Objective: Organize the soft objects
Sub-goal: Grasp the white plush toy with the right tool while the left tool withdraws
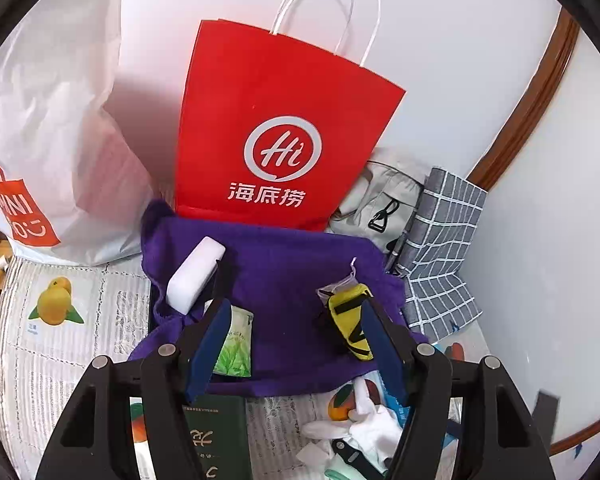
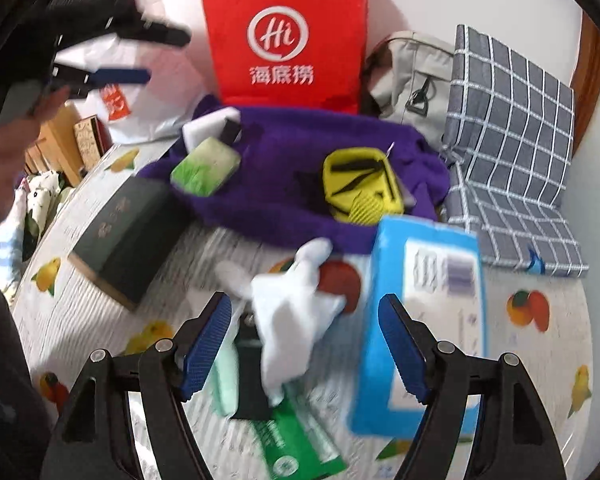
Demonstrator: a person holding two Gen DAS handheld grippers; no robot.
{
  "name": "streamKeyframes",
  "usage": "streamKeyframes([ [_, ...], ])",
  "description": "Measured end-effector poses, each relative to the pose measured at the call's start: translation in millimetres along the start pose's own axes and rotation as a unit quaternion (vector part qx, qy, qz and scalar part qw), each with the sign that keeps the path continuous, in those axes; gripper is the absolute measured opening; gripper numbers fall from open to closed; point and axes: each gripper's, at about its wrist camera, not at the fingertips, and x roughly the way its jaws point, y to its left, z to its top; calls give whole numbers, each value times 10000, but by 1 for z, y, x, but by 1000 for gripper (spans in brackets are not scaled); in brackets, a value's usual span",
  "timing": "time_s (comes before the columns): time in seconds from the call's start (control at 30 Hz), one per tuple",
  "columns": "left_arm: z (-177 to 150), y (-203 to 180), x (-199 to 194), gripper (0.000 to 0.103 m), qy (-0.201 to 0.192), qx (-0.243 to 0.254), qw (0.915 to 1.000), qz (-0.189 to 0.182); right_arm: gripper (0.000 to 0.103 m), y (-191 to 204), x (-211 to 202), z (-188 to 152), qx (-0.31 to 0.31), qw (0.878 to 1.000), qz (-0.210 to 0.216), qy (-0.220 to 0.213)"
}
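My left gripper (image 1: pixel 290 334) hung over the purple towel (image 1: pixel 284 264), jaws parted about halfway, nothing between the pads. The towel lay spread across the back of the fruit-print bed cover (image 1: pixel 72 344), its far edge touching the foot of the red paper bag (image 1: pixel 276 128) standing at the wall. On the towel sat a white sponge block (image 1: pixel 194 276) near its left edge, a green tissue pack (image 1: pixel 234 344) just in front of that, and a yellow pouch (image 1: pixel 350 320) toward its right side. My right gripper (image 2: pixel 304 346) was wide open and empty, poised above a crumpled white cloth (image 2: pixel 296 312) lying on the cover just in front of the towel. A blue box (image 2: pixel 420 320) stood right beside the cloth, a dark green book (image 2: pixel 128 236) well apart near the cover's left edge.
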Motion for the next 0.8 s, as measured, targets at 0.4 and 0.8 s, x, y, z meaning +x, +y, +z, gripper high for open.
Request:
streamKeyframes([
  [0.4,-3,-6,-3,65,230,40,9990,-380,35,11,52,-7,55,9979,-447,456],
  [0.8,-2,-5,-20,65,-150,77,9998,84,8,16,-17,2,329,9981,370,-358],
])
